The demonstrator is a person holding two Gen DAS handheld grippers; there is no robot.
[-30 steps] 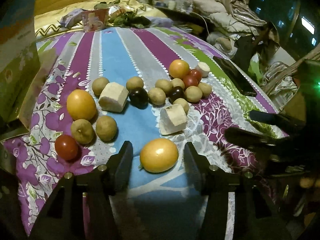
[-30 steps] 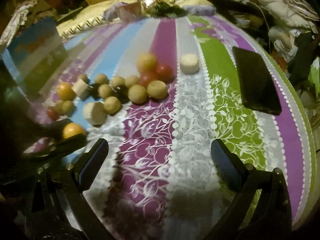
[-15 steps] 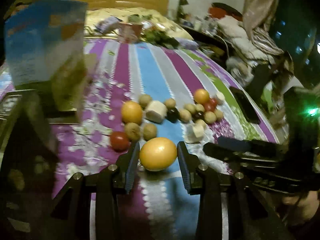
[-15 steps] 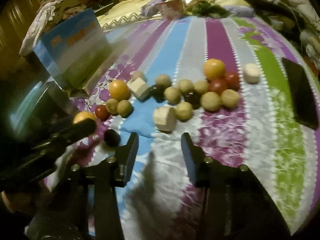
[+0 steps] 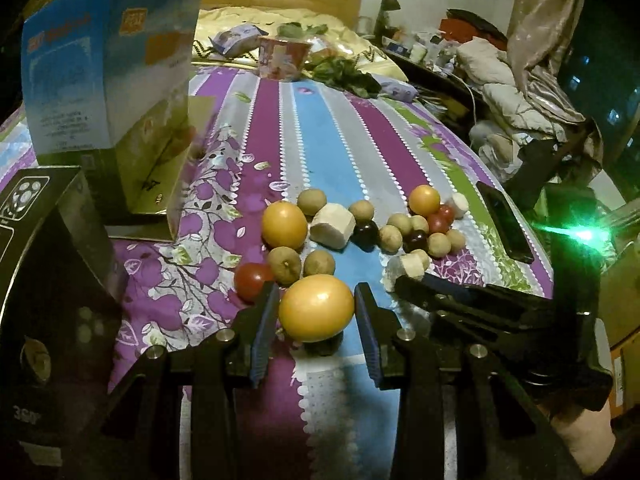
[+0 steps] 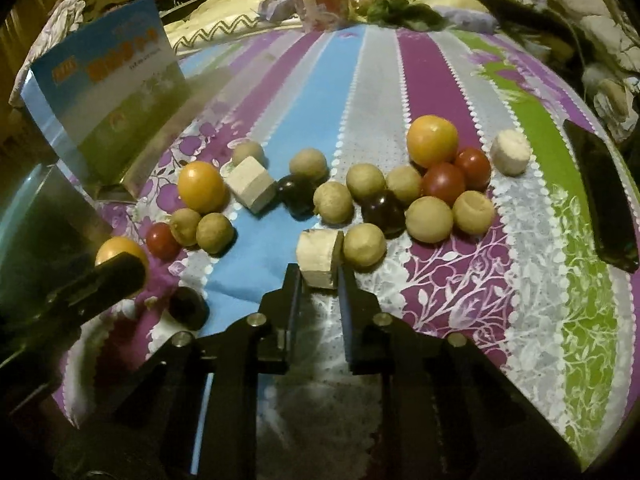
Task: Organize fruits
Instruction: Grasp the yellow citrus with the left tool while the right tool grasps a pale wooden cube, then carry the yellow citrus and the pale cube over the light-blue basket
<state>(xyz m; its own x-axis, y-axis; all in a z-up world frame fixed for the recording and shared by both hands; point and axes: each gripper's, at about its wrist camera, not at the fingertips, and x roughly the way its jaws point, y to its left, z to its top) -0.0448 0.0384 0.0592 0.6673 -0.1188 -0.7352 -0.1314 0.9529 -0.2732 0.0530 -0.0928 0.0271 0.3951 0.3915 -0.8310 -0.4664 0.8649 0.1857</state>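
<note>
My left gripper (image 5: 316, 306) is shut on a large orange fruit (image 5: 316, 307) and holds it above the striped cloth (image 5: 320, 152); a dark fruit (image 6: 188, 306) lies under it. My right gripper (image 6: 319, 274) has its jaws closed against a pale cut chunk (image 6: 319, 258) that rests on the cloth. Beyond lie several tan round fruits (image 6: 333, 202), orange fruits (image 6: 432, 140), red tomatoes (image 6: 444, 182), dark plums (image 6: 383, 211) and pale chunks (image 6: 254, 188). The held orange fruit shows at left in the right wrist view (image 6: 120, 254).
A blue and green open box (image 5: 108, 92) stands at the left, with a black box (image 5: 48, 272) nearer. A black phone (image 6: 602, 196) lies on the right of the cloth. A cup (image 5: 282, 58) and leafy greens (image 5: 344, 72) are at the far end.
My left gripper has closed on the large orange fruit and lifted it. My right gripper has moved left to the pale chunk and narrowed its jaws around it.
</note>
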